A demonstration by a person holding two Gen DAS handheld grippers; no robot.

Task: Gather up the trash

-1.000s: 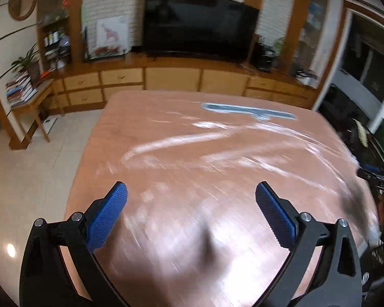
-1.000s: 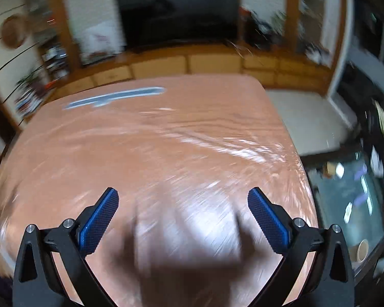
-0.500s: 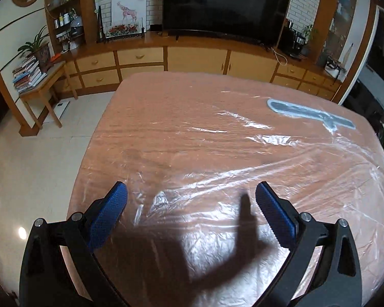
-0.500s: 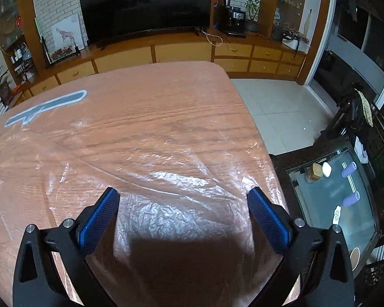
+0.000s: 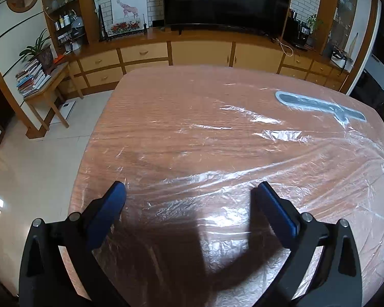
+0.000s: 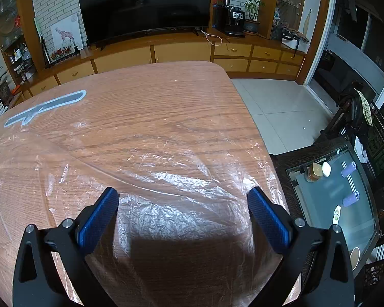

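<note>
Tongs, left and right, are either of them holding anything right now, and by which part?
Nothing is held. The left tongs and the right tongs both stand open above the plastic sheet on the table.

plastic sheet (image 5: 243,158) — clear, crinkled | spread flat over table (image 5: 166,97) — covers near side

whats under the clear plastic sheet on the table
Through the clear plastic sheet the wood-grain table shows. Nothing lumpy shows beneath. Glare and wrinkles hide the near part. The grey strip may be under or printed on it.
</note>
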